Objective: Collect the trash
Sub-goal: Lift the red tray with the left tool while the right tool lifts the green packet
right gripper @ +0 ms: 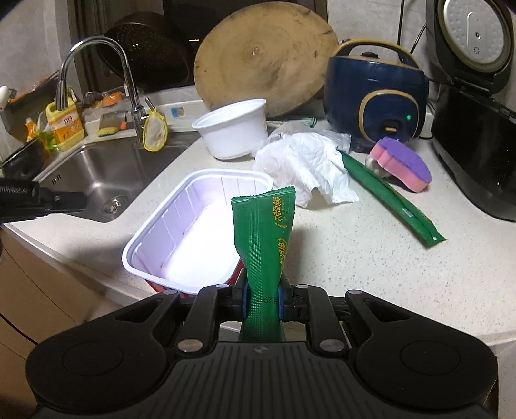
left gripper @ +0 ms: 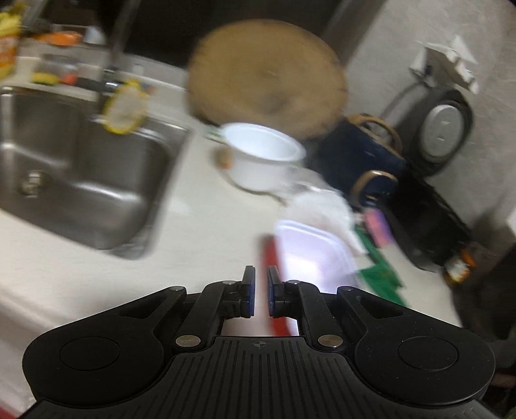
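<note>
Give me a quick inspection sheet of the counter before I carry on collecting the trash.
Surface: pale speckled countertop, sink set in at left.
Job's things: green sachet upright in the right tool; second green sachet flat on the counter; crumpled white wrapper; white rectangular tray near the front edge; white round bowl.
Clutter: pink and purple sponge, round wooden board leaning at the back, yellow bottle.
Grippers: right tool shut on the sachet; left tool holds nothing, a narrow gap between its fingers.
Cables: black cords on the wall behind the blue cooker.
Surroundings: black cooker, lid raised; faucet.
</note>
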`<state>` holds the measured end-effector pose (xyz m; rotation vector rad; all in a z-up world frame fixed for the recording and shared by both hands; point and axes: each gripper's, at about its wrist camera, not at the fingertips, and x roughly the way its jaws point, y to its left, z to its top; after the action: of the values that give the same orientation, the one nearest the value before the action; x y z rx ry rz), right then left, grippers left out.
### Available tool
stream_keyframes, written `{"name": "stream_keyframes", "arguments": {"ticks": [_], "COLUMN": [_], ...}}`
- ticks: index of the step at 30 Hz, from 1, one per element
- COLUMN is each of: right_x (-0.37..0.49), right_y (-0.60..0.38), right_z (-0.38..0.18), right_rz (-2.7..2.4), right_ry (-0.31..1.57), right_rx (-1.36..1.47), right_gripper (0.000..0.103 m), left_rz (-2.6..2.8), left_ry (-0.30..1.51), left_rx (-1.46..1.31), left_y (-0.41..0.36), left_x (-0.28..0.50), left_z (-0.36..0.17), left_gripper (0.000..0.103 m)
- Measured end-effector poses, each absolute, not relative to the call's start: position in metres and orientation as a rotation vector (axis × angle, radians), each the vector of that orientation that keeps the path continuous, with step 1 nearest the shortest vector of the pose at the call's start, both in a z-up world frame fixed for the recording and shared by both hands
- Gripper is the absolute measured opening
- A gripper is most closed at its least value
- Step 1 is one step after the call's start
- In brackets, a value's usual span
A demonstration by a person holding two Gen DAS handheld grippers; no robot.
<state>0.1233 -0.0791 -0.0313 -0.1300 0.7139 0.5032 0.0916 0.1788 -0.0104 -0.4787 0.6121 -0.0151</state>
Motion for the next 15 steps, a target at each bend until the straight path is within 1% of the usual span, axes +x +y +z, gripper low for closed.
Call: {"name": "stream_keyframes", "arguments": {"ticks": [3, 5, 6, 10, 15], "right_x": [0.125, 0.129, 0.132, 0.147, 0.175], "right_y": [-0.085, -0.094, -0.099, -0.113, -0.121], "right_z": [-0.030, -0.026, -0.025, -0.028, -0.046], "right_rz": [0.479, 0.461, 0.452, 0.412, 0.372], "right_ry": [0.692, 0.675, 0.668, 0.658, 0.694], "right_rx": [-0.147, -0.137, -0.133, -0.119, -0.112], "right_gripper": [0.016, 0.016, 0.016, 0.016, 0.016], "left_rz": [-0.028, -0.056, -0.052, 0.016, -0.001], "left_ry": [0.627, 0.649, 0.668, 0.746, 0.829], "left_rx": [-0.407, -0.361, -0.325, -0.208, -0.273], "left_y": [0.160, 0.149, 0.143, 0.126, 0.126], "left_x": [0.119, 0.135, 0.143, 0.166, 0.185], "left_z": [-0.010, -0.013, -0.016, -0.035, -0.053], "left_gripper": [0.011, 0.018, 0.019, 0.020, 0.020]}}
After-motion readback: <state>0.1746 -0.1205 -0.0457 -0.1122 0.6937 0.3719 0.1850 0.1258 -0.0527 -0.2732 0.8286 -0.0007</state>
